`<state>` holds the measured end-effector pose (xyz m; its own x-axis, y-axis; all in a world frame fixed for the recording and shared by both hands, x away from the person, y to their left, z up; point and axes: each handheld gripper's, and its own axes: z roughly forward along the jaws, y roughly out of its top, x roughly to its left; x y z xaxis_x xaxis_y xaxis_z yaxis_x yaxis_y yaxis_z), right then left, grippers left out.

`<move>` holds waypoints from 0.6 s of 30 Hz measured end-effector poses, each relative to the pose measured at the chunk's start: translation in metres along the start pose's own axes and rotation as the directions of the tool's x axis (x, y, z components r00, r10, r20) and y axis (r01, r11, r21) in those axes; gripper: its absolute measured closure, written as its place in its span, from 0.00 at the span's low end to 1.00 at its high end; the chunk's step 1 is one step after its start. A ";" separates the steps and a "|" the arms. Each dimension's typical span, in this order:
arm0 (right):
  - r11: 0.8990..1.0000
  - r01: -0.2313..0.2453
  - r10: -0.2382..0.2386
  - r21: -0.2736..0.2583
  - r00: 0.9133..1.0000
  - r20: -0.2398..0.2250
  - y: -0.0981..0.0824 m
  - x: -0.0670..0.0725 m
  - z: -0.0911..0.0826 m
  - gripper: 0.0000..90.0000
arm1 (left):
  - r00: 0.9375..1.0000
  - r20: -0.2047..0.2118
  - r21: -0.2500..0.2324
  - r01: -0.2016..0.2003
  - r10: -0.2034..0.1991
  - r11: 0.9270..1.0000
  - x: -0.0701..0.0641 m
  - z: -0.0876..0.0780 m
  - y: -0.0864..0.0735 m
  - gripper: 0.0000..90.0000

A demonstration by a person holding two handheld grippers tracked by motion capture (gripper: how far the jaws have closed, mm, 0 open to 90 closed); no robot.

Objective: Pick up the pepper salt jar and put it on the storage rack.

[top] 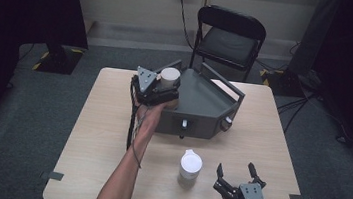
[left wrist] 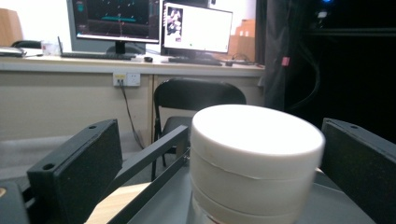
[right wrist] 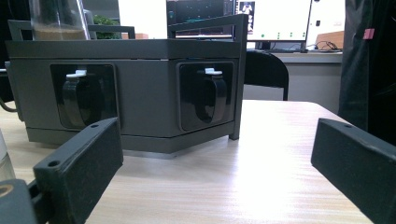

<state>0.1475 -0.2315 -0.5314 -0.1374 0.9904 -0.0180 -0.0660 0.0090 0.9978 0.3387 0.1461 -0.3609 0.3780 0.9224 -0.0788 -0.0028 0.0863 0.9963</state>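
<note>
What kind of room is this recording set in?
Probably a lab or office workroom: computer monitors on a desk along the wall, a black folding chair behind the wooden table, and dark stands on grey carpet.

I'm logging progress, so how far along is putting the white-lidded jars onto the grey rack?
Looks done: one white-lidded clear jar stands on the grey metal rack. In hand: the left gripper is at that jar, jaws open on either side of the lid and apparently clear of it. Left: a second white-lidded jar stands on the wooden table beside the open, empty right gripper.
</note>
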 end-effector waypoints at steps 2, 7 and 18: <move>1.000 0.000 0.000 0.000 1.000 -0.001 0.000 0.000 0.000 0.01 | 1.000 0.003 -0.003 -0.021 0.021 1.000 -0.001 -0.002 0.000 0.00; 1.000 0.001 -0.001 -0.001 1.000 0.000 0.000 0.000 0.000 0.01 | 1.000 0.005 -0.011 -0.028 0.028 1.000 -0.003 -0.009 0.001 0.00; 1.000 0.000 0.000 0.000 1.000 0.002 0.000 0.000 0.000 0.01 | 0.998 0.020 -0.059 -0.050 0.052 0.997 -0.004 -0.037 0.000 0.00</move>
<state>0.1476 -0.2311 -0.5314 -0.1352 0.9906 -0.0181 -0.0658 0.0093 0.9978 0.3027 0.1564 -0.3623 0.3960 0.9179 -0.0267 -0.0766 0.0620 0.9951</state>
